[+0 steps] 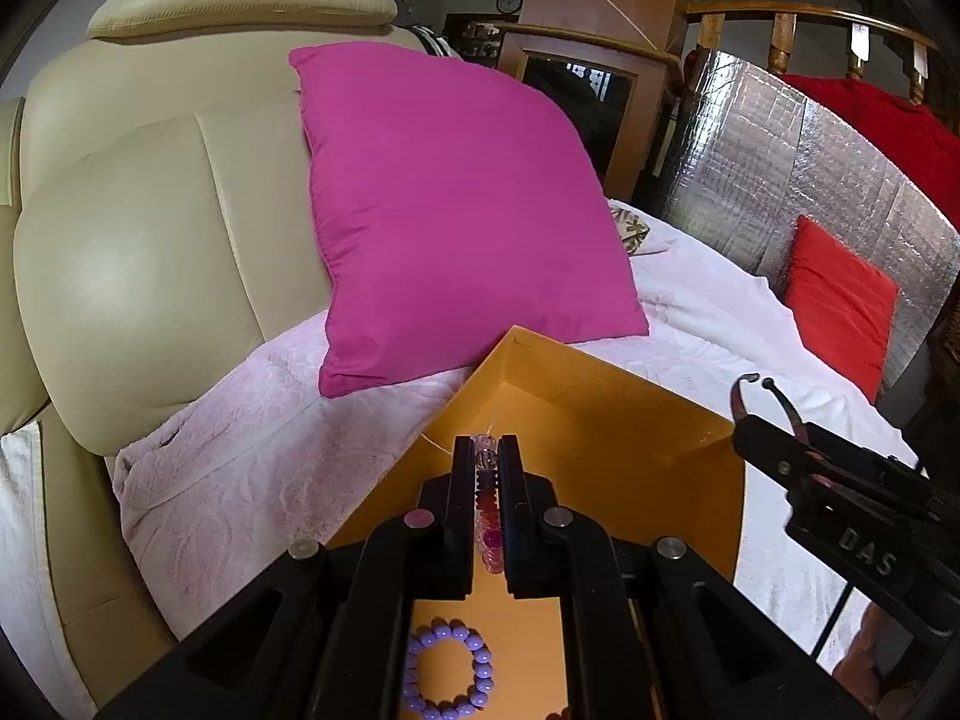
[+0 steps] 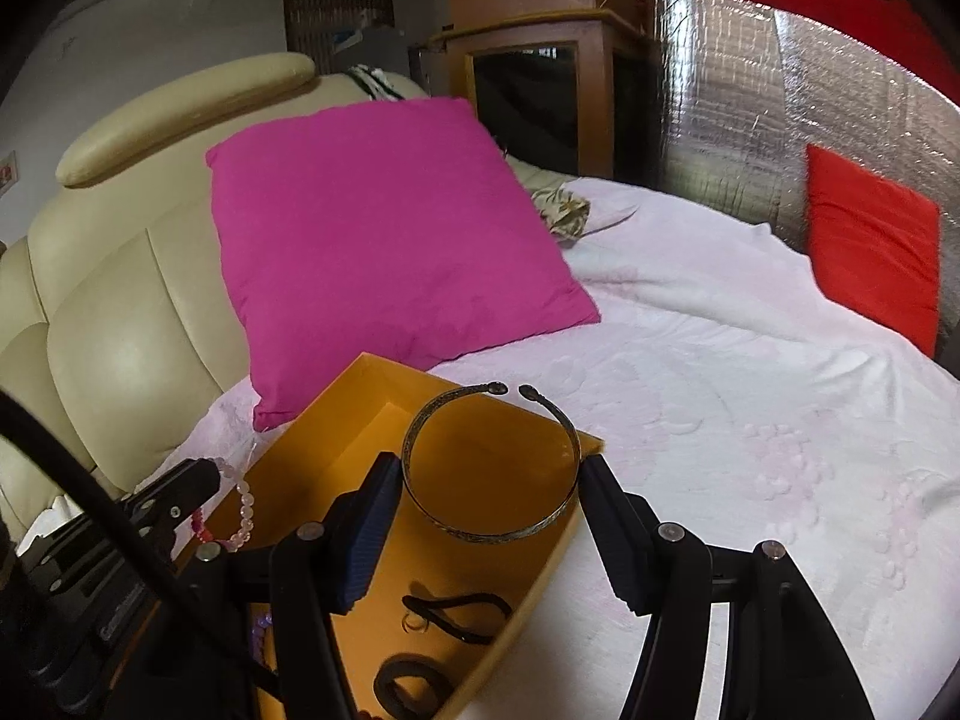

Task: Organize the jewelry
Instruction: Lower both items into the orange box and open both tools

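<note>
Both pieces hang over the orange box (image 2: 336, 420), ready to be dropped in. The left gripper (image 1: 486, 468) pinches a pink bead bracelet (image 1: 487, 516); the right gripper (image 2: 489, 483), spread wide, holds a metal bangle (image 2: 492, 462) between its fingers. Below the left gripper a purple bracelet (image 1: 447, 672) lies inside, so the next move calls for lowering and releasing clear of it.
</note>
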`<state>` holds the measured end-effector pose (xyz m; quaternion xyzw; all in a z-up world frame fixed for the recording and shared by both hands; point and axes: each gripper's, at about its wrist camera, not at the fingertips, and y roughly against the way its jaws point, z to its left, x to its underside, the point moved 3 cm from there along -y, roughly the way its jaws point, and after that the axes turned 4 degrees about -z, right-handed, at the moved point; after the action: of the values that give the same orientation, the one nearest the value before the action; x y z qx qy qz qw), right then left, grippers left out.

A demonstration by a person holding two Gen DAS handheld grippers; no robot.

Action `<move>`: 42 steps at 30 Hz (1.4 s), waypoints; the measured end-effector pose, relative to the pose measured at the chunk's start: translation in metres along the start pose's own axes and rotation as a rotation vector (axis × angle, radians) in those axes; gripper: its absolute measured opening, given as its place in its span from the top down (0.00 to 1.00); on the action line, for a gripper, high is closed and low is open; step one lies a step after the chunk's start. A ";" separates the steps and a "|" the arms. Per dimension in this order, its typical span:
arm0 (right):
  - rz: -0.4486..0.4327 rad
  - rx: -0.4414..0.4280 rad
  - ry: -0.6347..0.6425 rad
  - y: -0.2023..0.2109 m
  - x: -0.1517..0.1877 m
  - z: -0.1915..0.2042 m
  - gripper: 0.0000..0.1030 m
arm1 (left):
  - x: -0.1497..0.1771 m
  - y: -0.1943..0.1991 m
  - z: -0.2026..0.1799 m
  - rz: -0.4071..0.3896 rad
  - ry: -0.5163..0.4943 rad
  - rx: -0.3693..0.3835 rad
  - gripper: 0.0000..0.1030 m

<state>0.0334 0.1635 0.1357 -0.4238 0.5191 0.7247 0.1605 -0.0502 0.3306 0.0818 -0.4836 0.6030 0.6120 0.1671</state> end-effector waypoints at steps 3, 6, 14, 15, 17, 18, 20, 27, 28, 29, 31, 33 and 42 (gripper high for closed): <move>0.027 -0.015 -0.012 -0.013 -0.001 0.002 0.38 | 0.001 -0.004 0.002 0.011 -0.004 -0.018 0.93; 0.052 -0.023 -0.017 -0.026 0.000 0.005 0.38 | 0.003 -0.011 0.004 0.030 -0.006 -0.045 0.93; 0.102 -0.042 -0.006 -0.054 0.002 0.018 0.38 | 0.007 -0.028 0.010 0.084 -0.023 -0.101 0.93; 0.109 -0.043 -0.009 -0.057 0.002 0.019 0.38 | 0.009 -0.031 0.010 0.092 -0.025 -0.110 0.93; 0.120 -0.046 -0.026 -0.063 0.003 0.018 0.38 | 0.010 -0.036 0.011 0.106 -0.028 -0.121 0.93; 0.126 -0.048 -0.034 -0.066 0.003 0.017 0.38 | 0.010 -0.037 0.012 0.110 -0.028 -0.126 0.93; 0.139 -0.049 -0.040 -0.071 0.005 0.017 0.38 | 0.010 -0.041 0.013 0.119 -0.029 -0.140 0.93; 0.195 -0.052 -0.093 -0.085 0.012 0.012 0.37 | 0.015 -0.051 0.016 0.157 -0.043 -0.186 0.93; 0.207 -0.054 -0.105 -0.087 0.013 0.011 0.37 | 0.016 -0.052 0.016 0.157 -0.046 -0.195 0.93; 0.223 -0.058 -0.119 -0.088 0.014 0.009 0.37 | 0.015 -0.053 0.016 0.158 -0.049 -0.204 0.92; 0.234 -0.061 -0.137 -0.089 0.015 0.007 0.36 | 0.016 -0.053 0.017 0.159 -0.055 -0.216 0.88; 0.222 -0.062 -0.154 -0.085 0.014 0.004 0.35 | 0.015 -0.052 0.015 0.161 -0.052 -0.196 0.78; 0.109 -0.075 -0.190 -0.029 0.010 -0.018 0.35 | 0.005 -0.023 0.000 0.036 -0.117 -0.215 0.32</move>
<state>0.0551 0.1574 0.1082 -0.3299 0.4964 0.7882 0.1535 -0.0345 0.3340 0.0643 -0.4513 0.5315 0.7033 0.1384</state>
